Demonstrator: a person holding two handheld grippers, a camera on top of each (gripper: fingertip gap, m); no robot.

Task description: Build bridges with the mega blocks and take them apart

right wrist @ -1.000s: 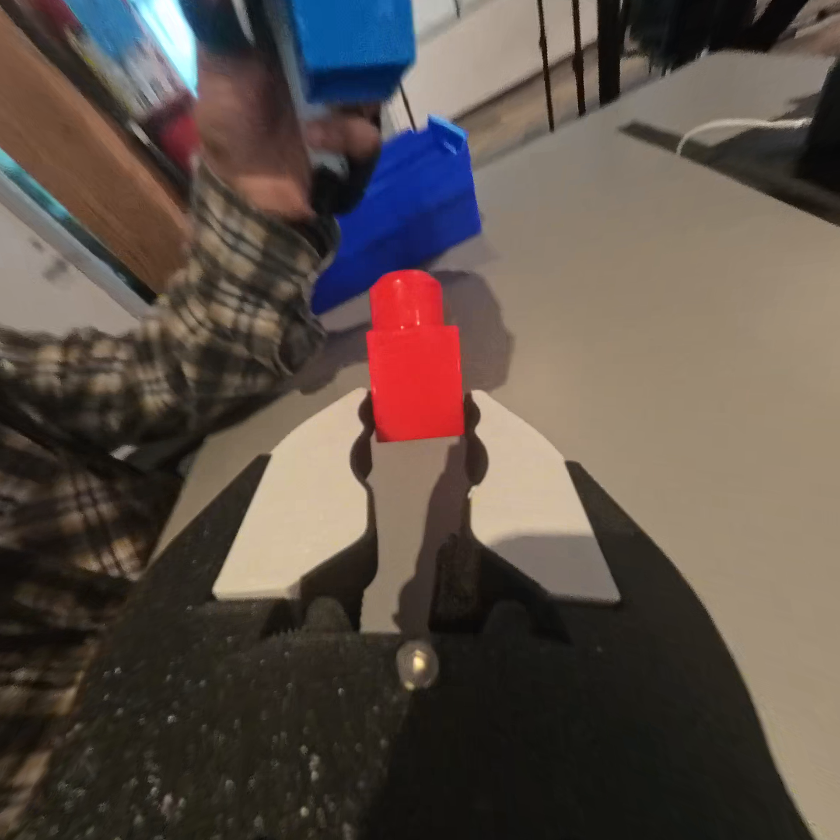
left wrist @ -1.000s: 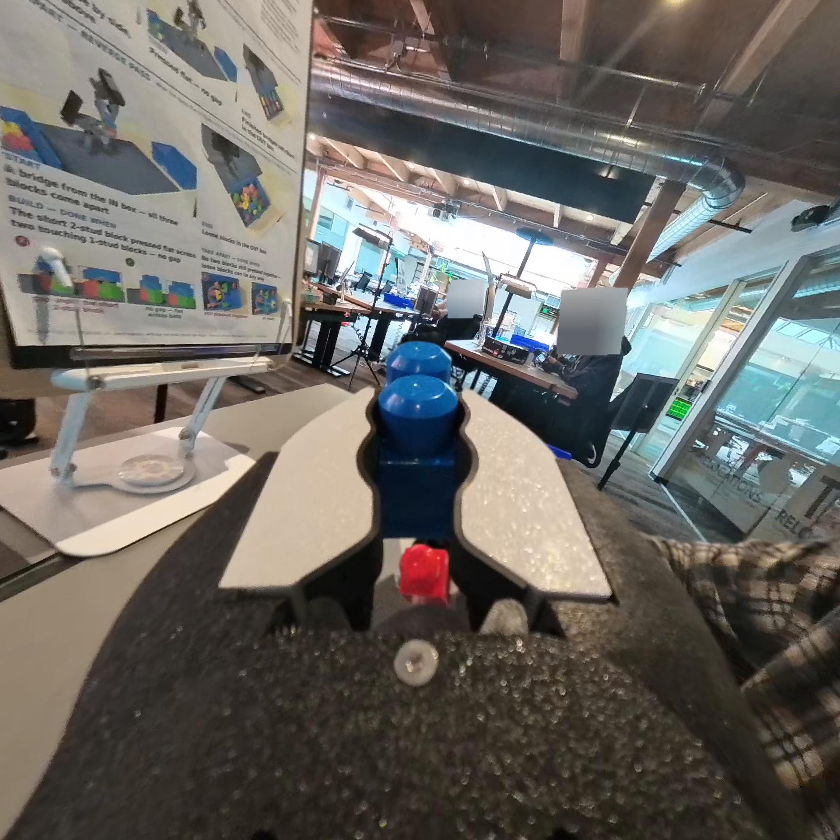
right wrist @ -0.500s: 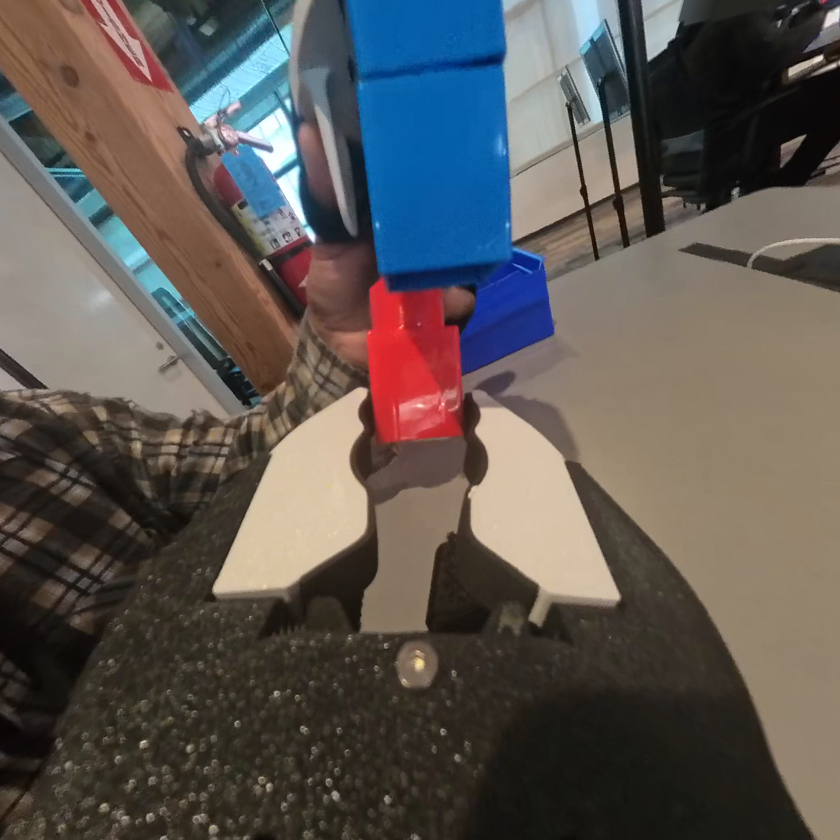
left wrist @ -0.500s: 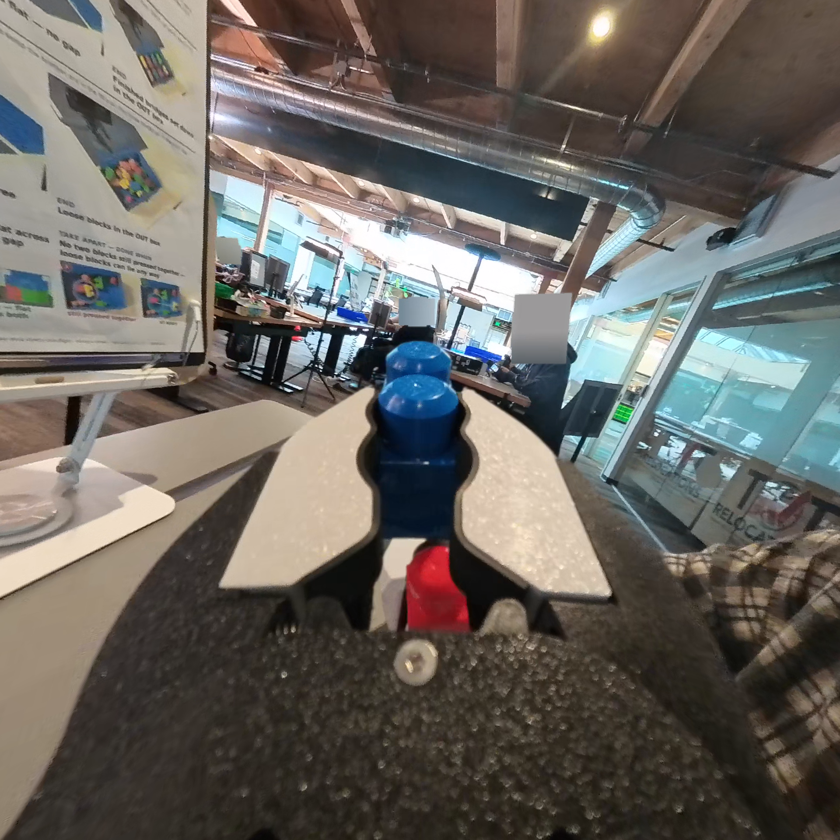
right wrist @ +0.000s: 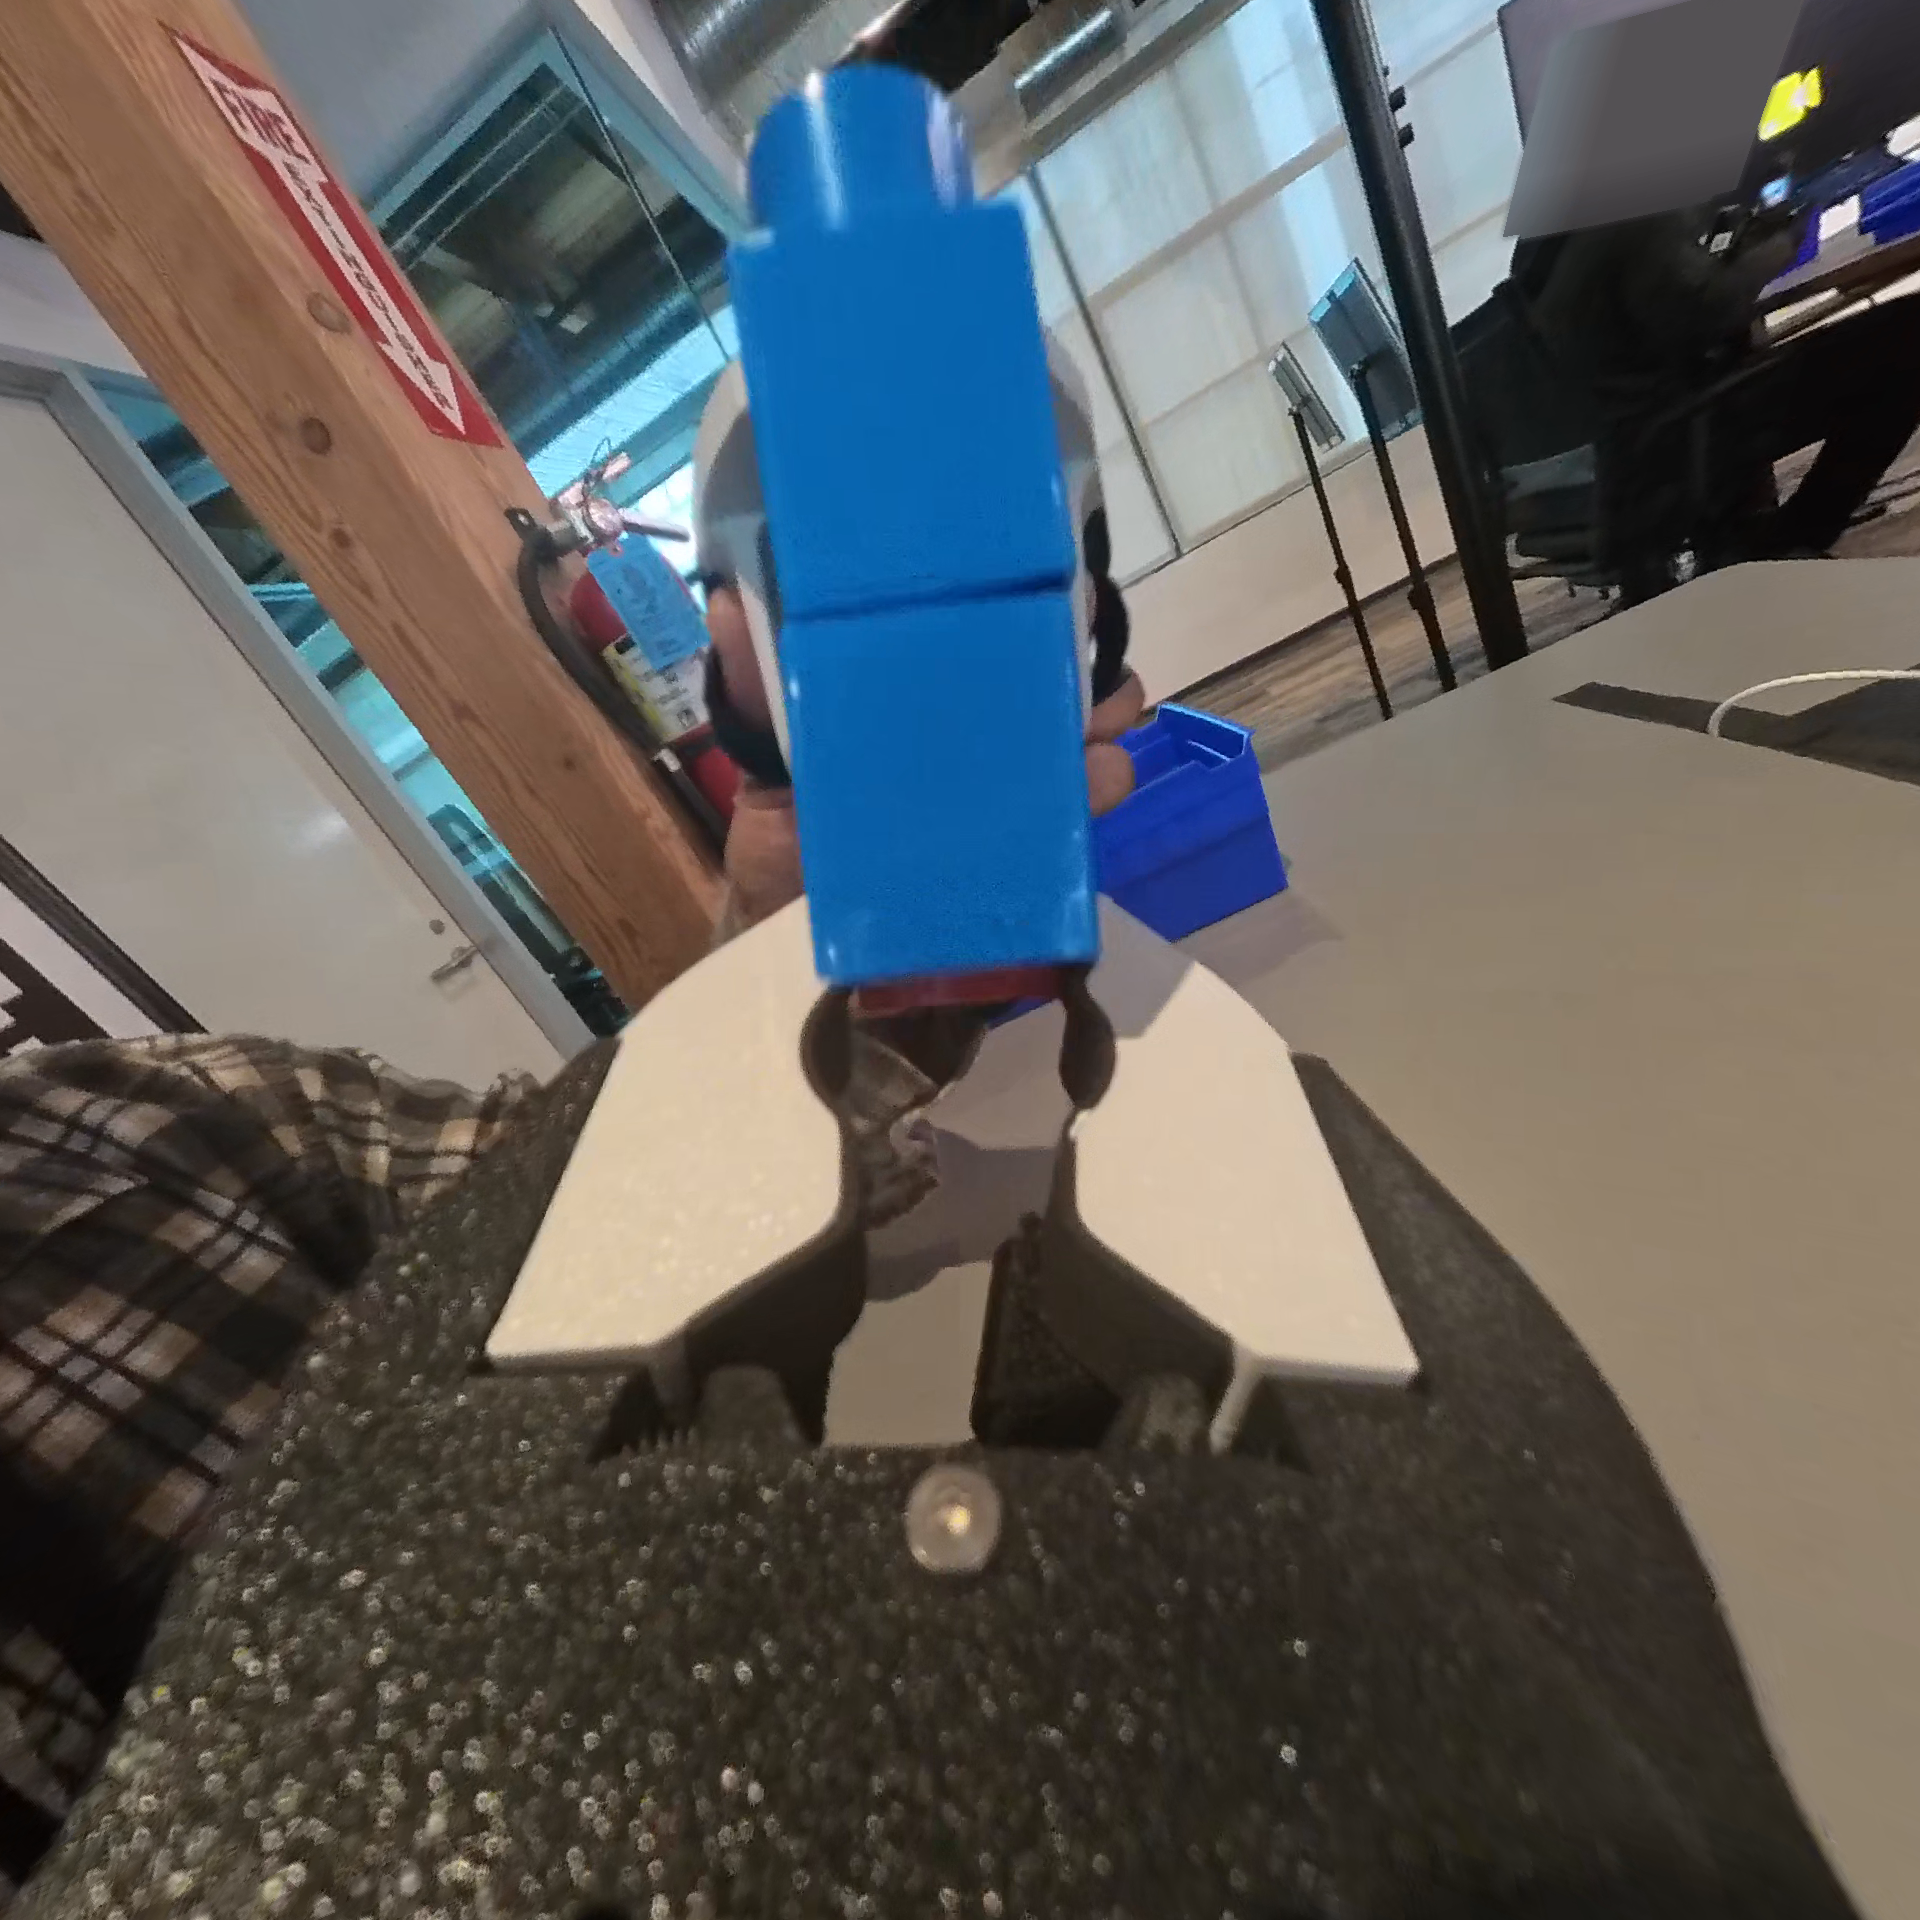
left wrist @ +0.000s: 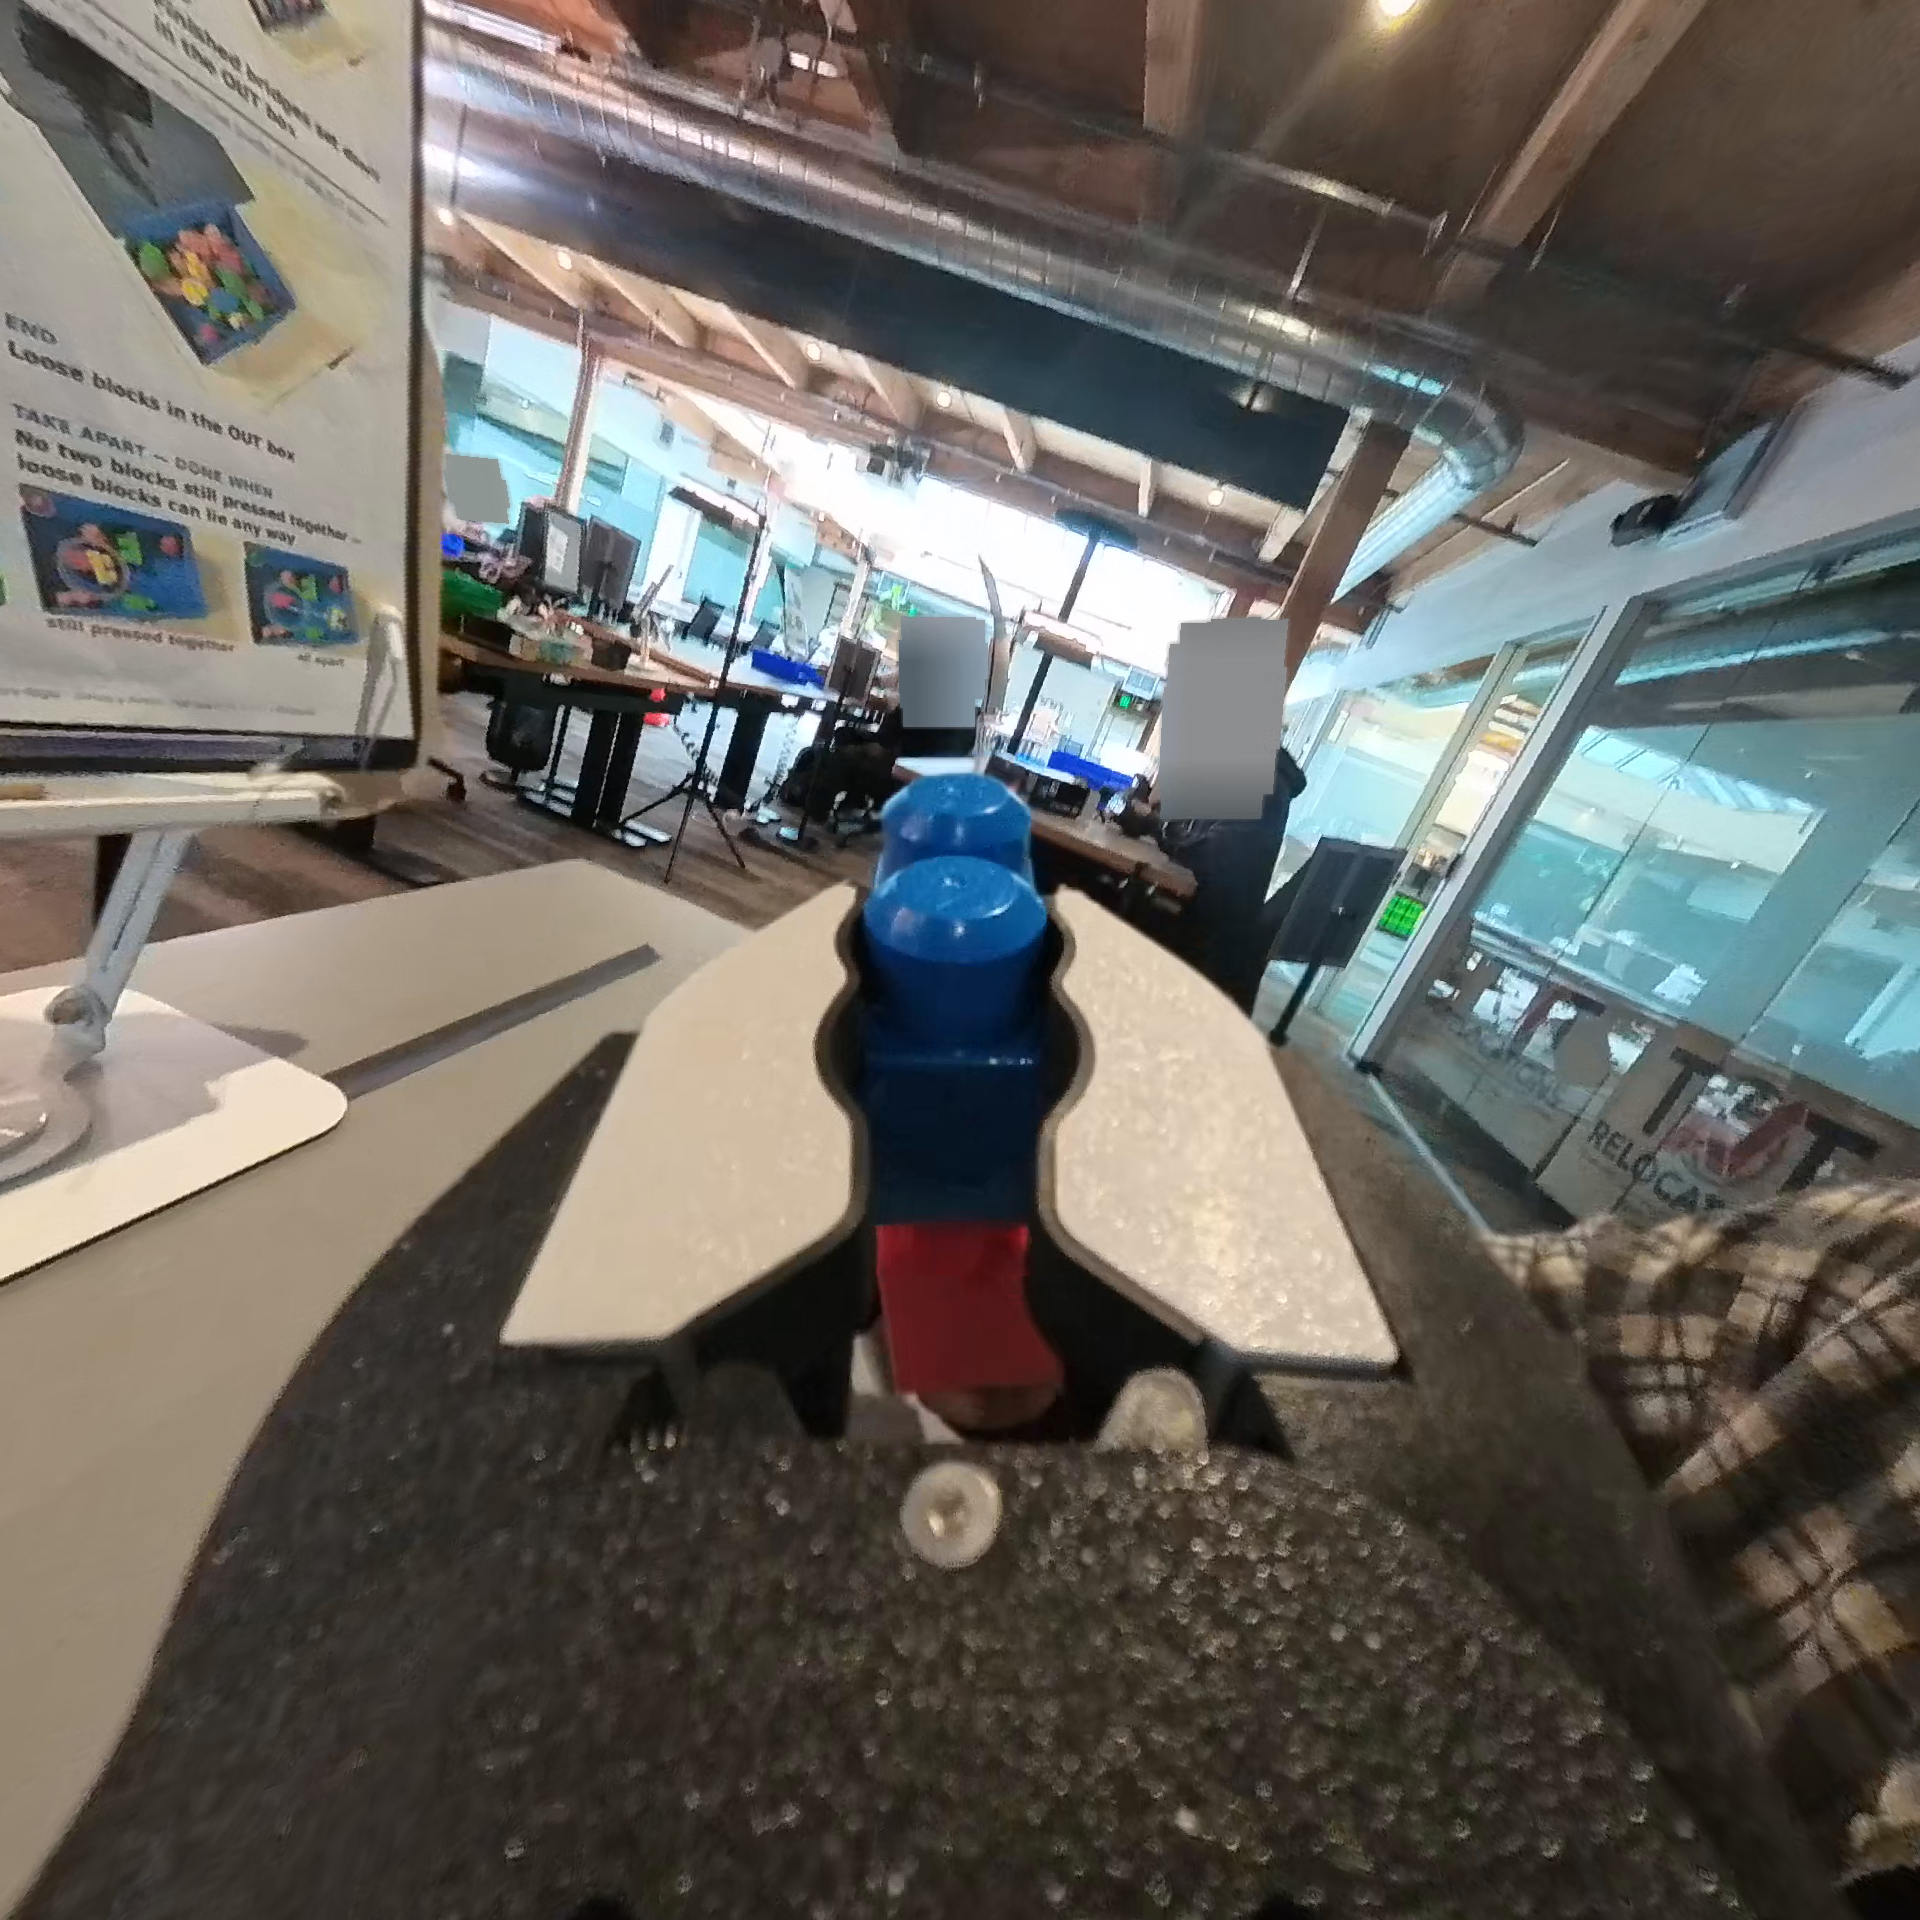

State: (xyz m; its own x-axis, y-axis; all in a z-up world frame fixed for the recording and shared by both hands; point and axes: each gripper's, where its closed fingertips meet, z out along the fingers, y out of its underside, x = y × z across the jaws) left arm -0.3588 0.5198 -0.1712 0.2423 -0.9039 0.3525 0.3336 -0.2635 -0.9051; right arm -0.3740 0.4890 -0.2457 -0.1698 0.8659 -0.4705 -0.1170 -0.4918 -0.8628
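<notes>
Open office w/ timber beams [left wrist: 1558, 135], steel duct [left wrist: 1039, 208], glass walls [left wrist: 1714, 831], grey table [right wrist: 1558, 987].

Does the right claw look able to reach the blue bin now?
Probably not directly: the right claw grips a red block under the blue block in the left claw, which blocks the blue bin.

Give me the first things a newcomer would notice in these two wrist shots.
Dead centre in the left wrist view, the left gripper is clamped on a blue two-stud block, with a red block pressed against its underside. In the right wrist view that blue block fills the middle, just above the right gripper. Behind it a blue bin sits on the grey table.
</notes>
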